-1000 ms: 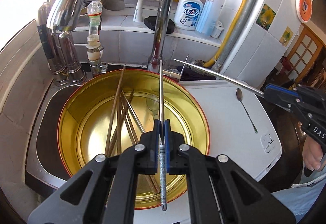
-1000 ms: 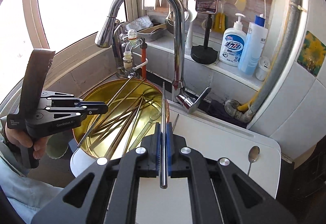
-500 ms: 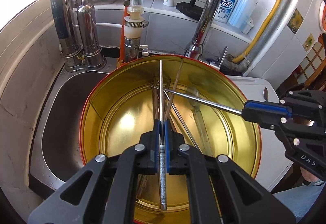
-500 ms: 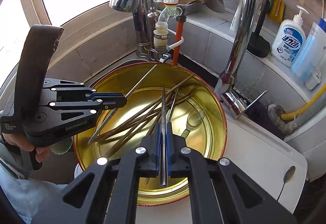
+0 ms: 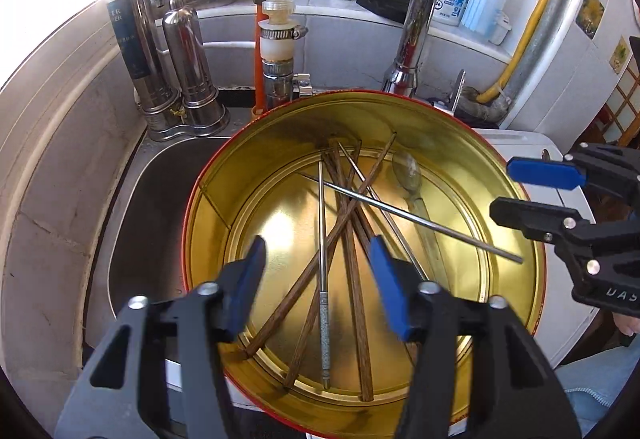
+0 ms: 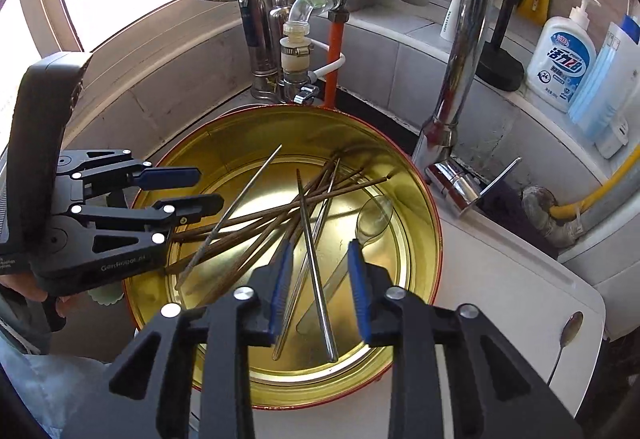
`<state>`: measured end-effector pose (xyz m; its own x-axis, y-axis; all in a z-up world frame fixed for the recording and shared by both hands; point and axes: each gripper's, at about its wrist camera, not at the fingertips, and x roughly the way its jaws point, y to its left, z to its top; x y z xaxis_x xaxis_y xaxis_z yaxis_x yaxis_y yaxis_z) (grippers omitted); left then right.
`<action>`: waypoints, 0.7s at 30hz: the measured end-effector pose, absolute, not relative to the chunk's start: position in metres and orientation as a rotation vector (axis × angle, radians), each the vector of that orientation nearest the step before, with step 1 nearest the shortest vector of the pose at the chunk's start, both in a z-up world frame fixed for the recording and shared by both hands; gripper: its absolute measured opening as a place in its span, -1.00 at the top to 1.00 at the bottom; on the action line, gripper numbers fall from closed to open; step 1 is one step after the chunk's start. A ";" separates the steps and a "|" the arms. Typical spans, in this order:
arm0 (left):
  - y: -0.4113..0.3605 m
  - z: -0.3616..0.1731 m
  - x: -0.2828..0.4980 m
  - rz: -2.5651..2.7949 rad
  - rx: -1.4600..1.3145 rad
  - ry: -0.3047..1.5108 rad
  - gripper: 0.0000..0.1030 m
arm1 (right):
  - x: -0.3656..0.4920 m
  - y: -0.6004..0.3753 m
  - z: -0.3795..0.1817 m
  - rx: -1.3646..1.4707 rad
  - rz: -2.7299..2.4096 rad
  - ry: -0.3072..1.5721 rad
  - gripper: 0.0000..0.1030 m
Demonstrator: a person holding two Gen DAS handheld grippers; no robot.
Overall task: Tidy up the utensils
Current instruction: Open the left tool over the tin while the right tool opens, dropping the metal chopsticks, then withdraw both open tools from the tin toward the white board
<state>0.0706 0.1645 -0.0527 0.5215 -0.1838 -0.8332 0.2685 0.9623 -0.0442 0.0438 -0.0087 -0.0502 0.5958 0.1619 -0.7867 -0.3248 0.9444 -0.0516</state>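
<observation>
Teaspoon lies lengthwise on the white table beyond the tin, nearest the right gripper; both it and the left gripper have just opened, empty.

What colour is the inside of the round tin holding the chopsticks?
Shiny gold, with a red outer rim on the tin; clearest in the left wrist view.

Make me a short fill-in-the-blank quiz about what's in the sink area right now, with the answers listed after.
1. The metal and wooden chopsticks lie inside a round ____ tin.
2. The jaws of the left gripper and the right gripper stand ____.
3. One spoon lies outside the tin on the ____ board.
4. Inside the tin, a second ____ rests near the wall.

Answers: gold; open; white; spoon
</observation>
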 end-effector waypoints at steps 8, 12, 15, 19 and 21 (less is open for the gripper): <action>0.170 -0.046 0.053 -0.264 0.100 0.956 -0.56 | 0.037 -0.027 -0.043 -0.124 0.220 0.856 -0.56; 0.168 -0.045 0.046 -0.275 0.094 0.956 -0.56 | 0.029 -0.023 -0.045 -0.136 0.227 0.855 -0.57; 0.170 -0.044 0.043 -0.272 0.094 0.955 -0.56 | 0.024 -0.022 -0.045 -0.135 0.227 0.853 -0.57; 0.171 -0.044 0.039 -0.269 0.091 0.959 -0.56 | 0.021 -0.023 -0.046 -0.125 0.225 0.855 -0.57; 0.171 -0.044 0.037 -0.270 0.092 0.961 -0.56 | 0.019 -0.023 -0.046 -0.120 0.222 0.856 -0.57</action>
